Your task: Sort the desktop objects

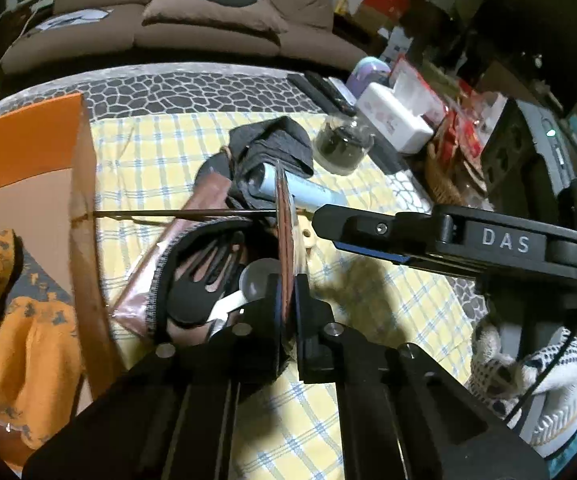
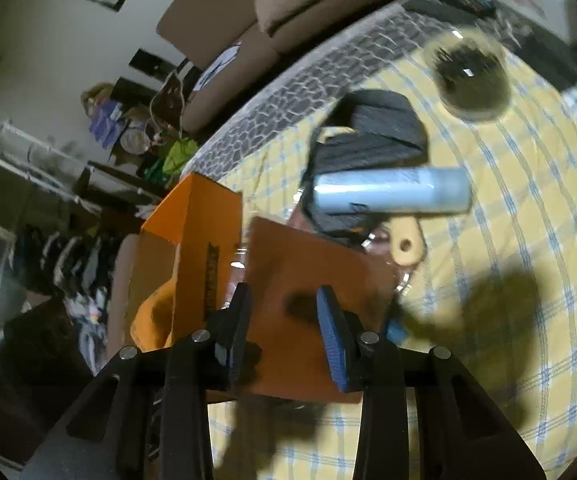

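My left gripper [image 1: 286, 280] is shut on a thin flat brown packet [image 1: 284, 216], held edge-on above the yellow checked cloth. Beyond it lie a pale blue tube [image 1: 308, 194], a dark grey sock [image 1: 280, 144], a brown pouch [image 1: 192, 216], black hair clips [image 1: 204, 276] and a white spoon [image 1: 248, 284]. An orange box [image 1: 28, 148] with an orange cloth [image 1: 12, 320] inside stands at the left. My right gripper [image 2: 284, 312] is open and empty over the orange box's flap [image 2: 308, 280]; the blue tube [image 2: 392, 190] and grey sock [image 2: 372, 132] lie beyond it. The right gripper's body [image 1: 448, 236] shows in the left wrist view.
A glass jar with dark contents [image 1: 342, 146] stands at the back of the cloth, also in the right wrist view [image 2: 470, 80]. White tissue box [image 1: 392, 118] and clutter crowd the right table edge. A sofa [image 1: 192, 20] lies behind. A wooden handle with a hole [image 2: 406, 246] lies by the tube.
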Action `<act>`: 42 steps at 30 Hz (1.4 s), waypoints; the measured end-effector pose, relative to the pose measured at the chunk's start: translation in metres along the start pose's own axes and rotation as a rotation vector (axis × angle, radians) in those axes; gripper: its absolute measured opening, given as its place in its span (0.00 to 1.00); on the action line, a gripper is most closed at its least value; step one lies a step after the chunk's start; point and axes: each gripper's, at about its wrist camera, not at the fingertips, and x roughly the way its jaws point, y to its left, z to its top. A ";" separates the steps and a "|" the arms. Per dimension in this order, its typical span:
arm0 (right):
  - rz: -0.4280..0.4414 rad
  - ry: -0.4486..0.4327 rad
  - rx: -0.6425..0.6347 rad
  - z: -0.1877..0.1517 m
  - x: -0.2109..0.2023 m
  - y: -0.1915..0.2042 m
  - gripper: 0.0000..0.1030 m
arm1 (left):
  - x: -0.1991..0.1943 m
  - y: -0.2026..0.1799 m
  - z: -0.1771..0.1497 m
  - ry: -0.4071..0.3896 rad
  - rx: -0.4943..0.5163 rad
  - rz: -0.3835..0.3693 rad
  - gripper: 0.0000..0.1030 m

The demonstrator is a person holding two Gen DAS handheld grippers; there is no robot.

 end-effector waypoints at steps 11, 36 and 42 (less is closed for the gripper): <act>-0.213 0.041 0.025 -0.002 0.024 -0.030 0.49 | -0.014 0.018 0.005 -0.038 -0.060 -0.001 0.05; 0.023 -0.024 0.104 0.002 0.017 -0.014 0.44 | -0.028 0.045 0.004 -0.046 -0.101 0.035 0.05; 0.055 -0.065 0.015 0.003 0.018 0.033 0.44 | -0.061 0.063 0.004 -0.093 -0.098 0.063 0.05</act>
